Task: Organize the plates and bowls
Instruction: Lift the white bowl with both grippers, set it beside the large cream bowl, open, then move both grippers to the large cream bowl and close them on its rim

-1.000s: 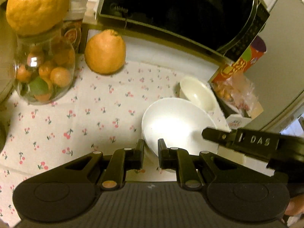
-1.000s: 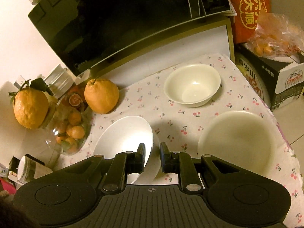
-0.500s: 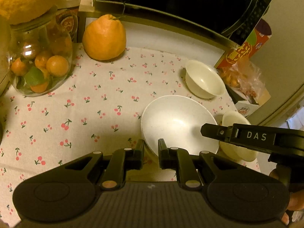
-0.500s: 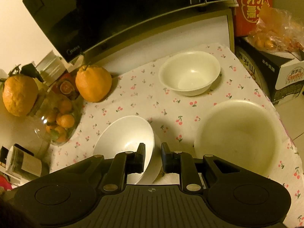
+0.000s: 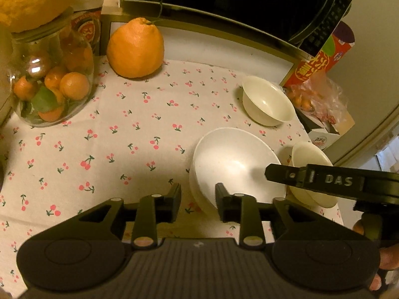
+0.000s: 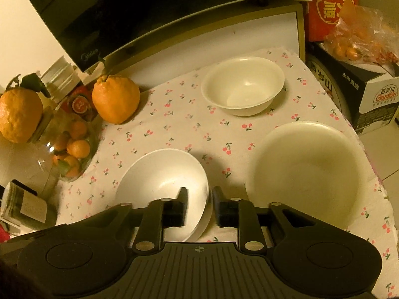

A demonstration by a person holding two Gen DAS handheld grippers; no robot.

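A white bowl [image 5: 234, 159] sits tilted over the cherry-print cloth; it also shows in the right wrist view [image 6: 162, 174]. My left gripper [image 5: 198, 198] has its jaws a little apart around the bowl's near rim. My right gripper [image 6: 199, 205] also has its jaws a little apart across the bowl's right rim, one finger inside. A small cream bowl [image 6: 243, 86] stands at the back right, also in the left wrist view [image 5: 268, 103]. A large cream bowl [image 6: 306, 169] stands at the right edge, also in the left wrist view [image 5: 311, 164], partly hidden by the right gripper.
A microwave [image 6: 149, 12] runs along the back. A big orange [image 6: 116, 99] and a glass jar of small oranges [image 5: 52, 87] stand at the left. A dark carton [image 6: 361, 94] with a bag of fruit is at the right. The cloth's right edge [image 6: 381, 199] drops off.
Both grippers have opened slightly on the white bowl's rim. The left wrist view has pulled back and up, and the right wrist view has dropped nearer, so more of the table shows.
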